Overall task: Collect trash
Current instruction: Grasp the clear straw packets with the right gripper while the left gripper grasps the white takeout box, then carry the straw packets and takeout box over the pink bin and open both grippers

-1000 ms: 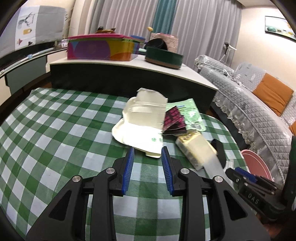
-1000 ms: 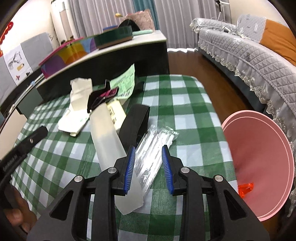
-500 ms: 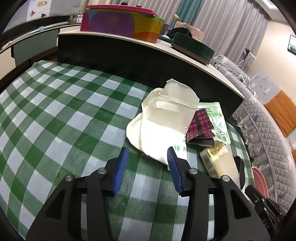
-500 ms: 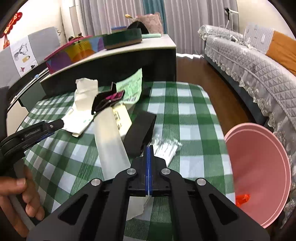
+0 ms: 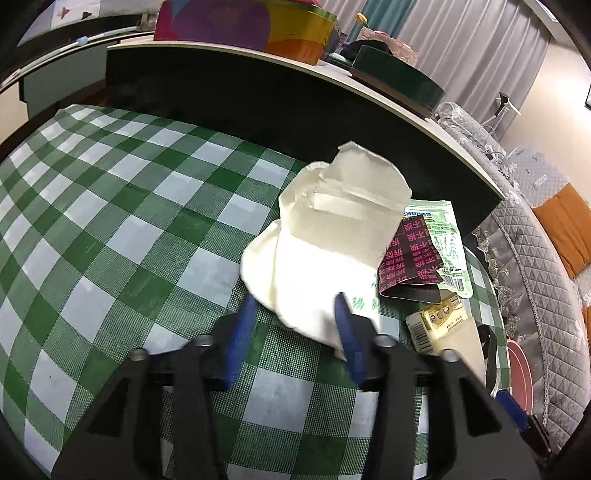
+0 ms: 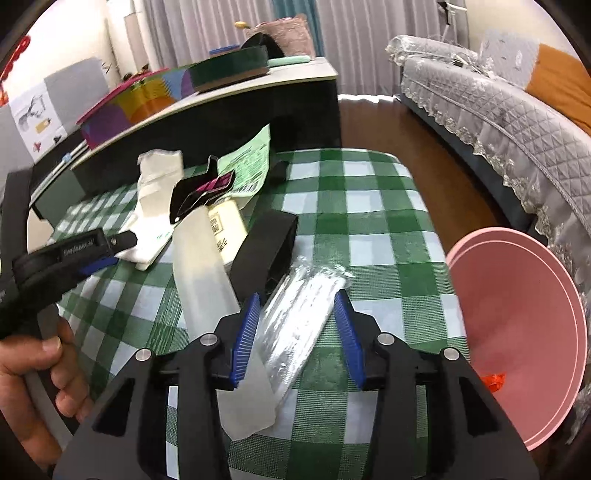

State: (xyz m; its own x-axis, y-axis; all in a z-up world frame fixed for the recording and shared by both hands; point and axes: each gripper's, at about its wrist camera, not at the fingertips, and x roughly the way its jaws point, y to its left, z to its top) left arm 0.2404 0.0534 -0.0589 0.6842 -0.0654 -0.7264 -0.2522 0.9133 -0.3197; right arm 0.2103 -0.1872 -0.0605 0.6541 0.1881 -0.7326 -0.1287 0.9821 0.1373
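Observation:
Trash lies on a green checked table point(image 5: 110, 240). A cream paper bag point(image 5: 332, 236) sits mid-table; my left gripper point(image 5: 295, 317) is open with its jaws around the bag's near edge. Beside the bag lie a dark red wrapper point(image 5: 413, 254), a green packet point(image 5: 447, 236) and a small carton point(image 5: 439, 325). In the right wrist view my right gripper point(image 6: 295, 317) is open around a clear plastic wrapper point(image 6: 299, 314) lying on the table. A white strip point(image 6: 210, 273) and a black sleeve point(image 6: 266, 247) lie next to it. A pink bin point(image 6: 517, 325) stands right of the table.
A dark cabinet point(image 5: 258, 99) behind the table carries a colourful box point(image 5: 243, 26) and a green round tin point(image 5: 399, 81). A grey sofa point(image 6: 498, 99) stands at the right. The left gripper point(image 6: 92, 247) and a hand point(image 6: 44, 387) show in the right wrist view.
My left gripper moved forward to the cream bag and opened wider. My right gripper went from open to shut and back to open, and stands around the clear wrapper.

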